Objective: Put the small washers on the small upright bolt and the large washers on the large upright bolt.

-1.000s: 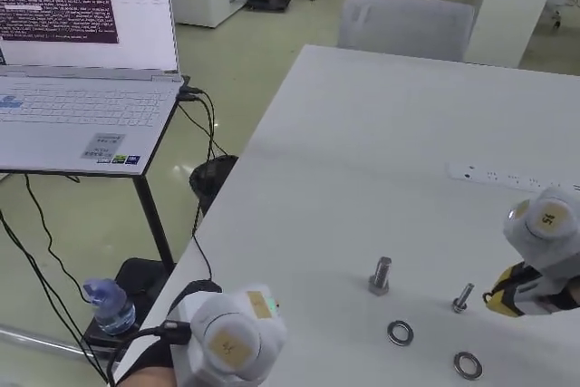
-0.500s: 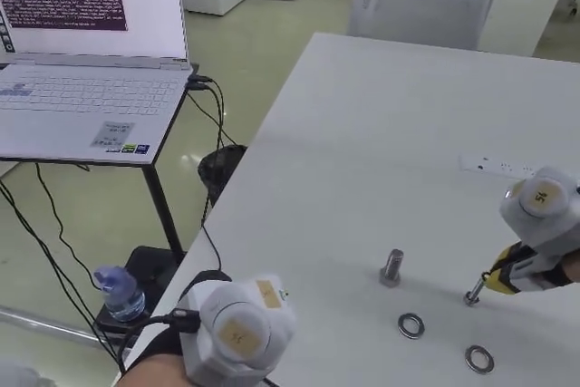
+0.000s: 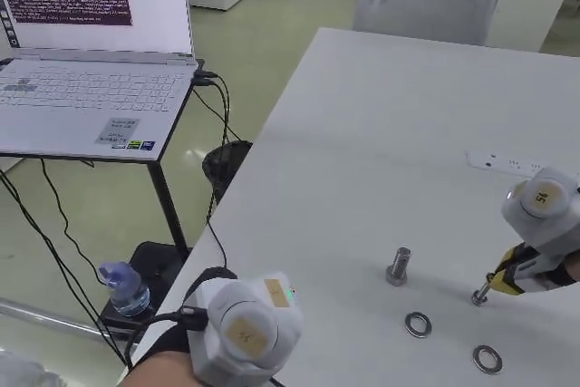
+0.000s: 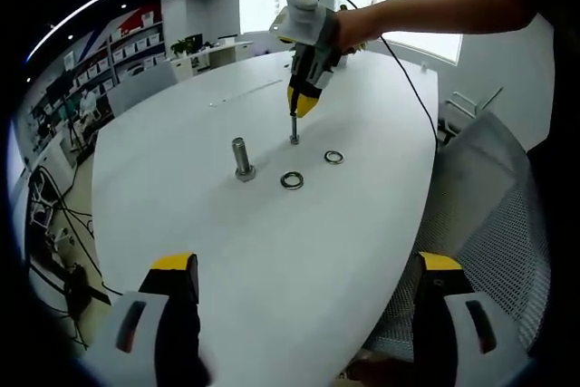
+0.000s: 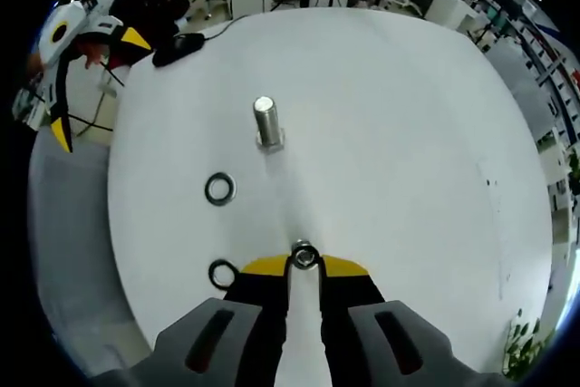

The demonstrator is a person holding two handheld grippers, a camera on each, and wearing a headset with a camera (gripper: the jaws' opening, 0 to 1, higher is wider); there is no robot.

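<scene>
The large bolt point(image 3: 398, 266) point(image 4: 241, 159) point(image 5: 265, 122) stands upright on the white table point(image 3: 362, 160). To its right stands the small bolt point(image 3: 478, 296) point(image 4: 294, 133). My right gripper point(image 3: 494, 284) point(image 4: 296, 108) point(image 5: 304, 260) points down at the small bolt's top, shut on a small washer point(image 5: 304, 256). Two washers lie flat in front of the bolts, one point(image 3: 418, 324) point(image 4: 292, 179) point(image 5: 220, 188) nearer the large bolt, the other point(image 3: 488, 359) point(image 4: 333, 157) point(image 5: 222, 273) nearer me. My left gripper point(image 3: 245, 333) point(image 4: 305, 269) point(image 5: 63, 52) is open and holds nothing, at the table's near left edge.
A power strip point(image 3: 507, 164) lies at the table's far right. An open laptop point(image 3: 91, 97) sits on a stand to the left, with cables and a water bottle point(image 3: 122, 285) on the floor below. A grey chair point(image 3: 426, 8) stands at the far end.
The head camera has shifted. My right gripper has come in to the left, from beside the small bolt to right at its top. The left gripper has stayed put.
</scene>
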